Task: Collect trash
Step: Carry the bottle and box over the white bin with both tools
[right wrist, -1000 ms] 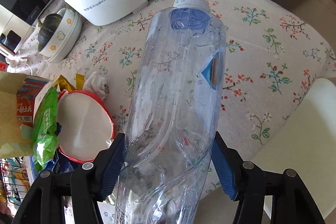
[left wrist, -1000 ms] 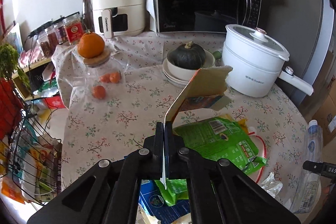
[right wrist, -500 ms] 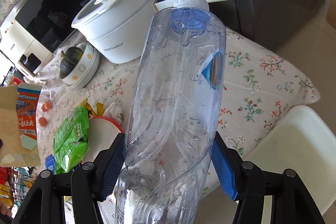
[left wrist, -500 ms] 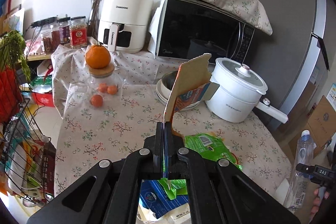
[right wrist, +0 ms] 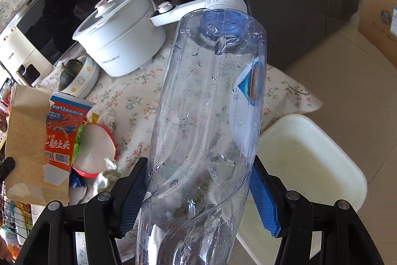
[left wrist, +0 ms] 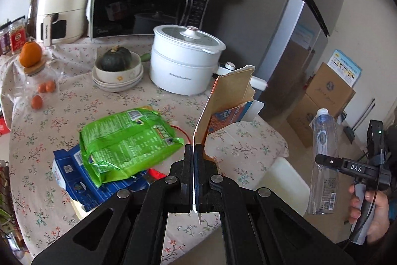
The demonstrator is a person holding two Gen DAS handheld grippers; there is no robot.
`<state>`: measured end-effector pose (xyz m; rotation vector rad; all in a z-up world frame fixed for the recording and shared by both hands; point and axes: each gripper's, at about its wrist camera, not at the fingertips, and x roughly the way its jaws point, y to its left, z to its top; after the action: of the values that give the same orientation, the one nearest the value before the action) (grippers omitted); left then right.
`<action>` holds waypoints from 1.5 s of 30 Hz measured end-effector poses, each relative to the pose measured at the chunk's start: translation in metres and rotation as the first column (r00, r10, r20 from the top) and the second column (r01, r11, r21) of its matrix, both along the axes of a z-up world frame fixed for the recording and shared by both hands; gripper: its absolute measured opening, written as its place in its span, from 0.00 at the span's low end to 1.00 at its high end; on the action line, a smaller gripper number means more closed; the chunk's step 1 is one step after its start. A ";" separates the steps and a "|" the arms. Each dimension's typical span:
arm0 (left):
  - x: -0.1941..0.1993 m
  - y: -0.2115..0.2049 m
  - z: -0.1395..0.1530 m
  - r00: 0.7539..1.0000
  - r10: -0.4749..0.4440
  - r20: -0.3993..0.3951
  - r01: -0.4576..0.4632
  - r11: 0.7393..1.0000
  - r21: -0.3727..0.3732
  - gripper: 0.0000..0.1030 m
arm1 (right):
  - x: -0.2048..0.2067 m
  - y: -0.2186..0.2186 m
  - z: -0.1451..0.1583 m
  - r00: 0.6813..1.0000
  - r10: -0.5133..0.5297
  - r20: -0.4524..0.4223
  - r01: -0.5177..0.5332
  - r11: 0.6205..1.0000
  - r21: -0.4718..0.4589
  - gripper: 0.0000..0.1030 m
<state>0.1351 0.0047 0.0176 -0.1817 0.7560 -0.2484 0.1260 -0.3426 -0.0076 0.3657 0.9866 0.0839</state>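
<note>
Left gripper [left wrist: 195,153]: my black fingers are pressed together on a thin sheet of torn cardboard box [left wrist: 224,101], brown and matte inside, printed orange and blue outside. It stands upright above the table's near edge.
Right gripper [right wrist: 198,193]: my two blue ribbed pads [right wrist: 263,200] pinch one clear plastic bottle [right wrist: 211,116] at its dented, twisted waist; the white ribbed cap points away from me. Droplets cling inside the wall, and a blue label shows on one side. It hangs off the table's edge, above the floor and the white stool [right wrist: 307,160].
Hand: one hand [left wrist: 372,208] wraps the right gripper's handle in the left view.
Table [left wrist: 82,101]: round, draped in cream cloth with a small floral print.
Trash on the table: one crinkled glossy green bag [left wrist: 124,140] lies atop one flattened blue carton [left wrist: 84,178]; beside them sit one round red-rimmed lid [right wrist: 94,150], white inside, one crumpled tissue [right wrist: 106,119] and one scrap of silvery foil [right wrist: 105,174].
Cookware: one smooth white pot [left wrist: 184,61] with a glass lid and a long handle.
Bowls: a stack of cream ceramic bowls [left wrist: 119,77], exact number unclear, with one ribbed dark green squash [left wrist: 115,58] in the top one.
Jar: one clear jar [left wrist: 37,88] with a wooden lid, an orange [left wrist: 30,54] on top and three small orange fruits inside.
Appliances: one black glossy microwave [left wrist: 148,4] under a floral cover, one cream air fryer [left wrist: 59,11].
</note>
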 end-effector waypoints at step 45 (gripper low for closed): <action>0.023 -0.187 -0.082 0.954 -0.241 -0.178 0.266 0.955 0.132 0.67 | -0.044 -0.109 -0.065 0.968 -0.188 -0.166 0.170 0.978 -0.119 0.66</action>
<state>0.1583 -0.1825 -0.0645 0.0448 0.9564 -0.4219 0.0823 -0.4518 -0.0727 0.3694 1.1243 -0.1666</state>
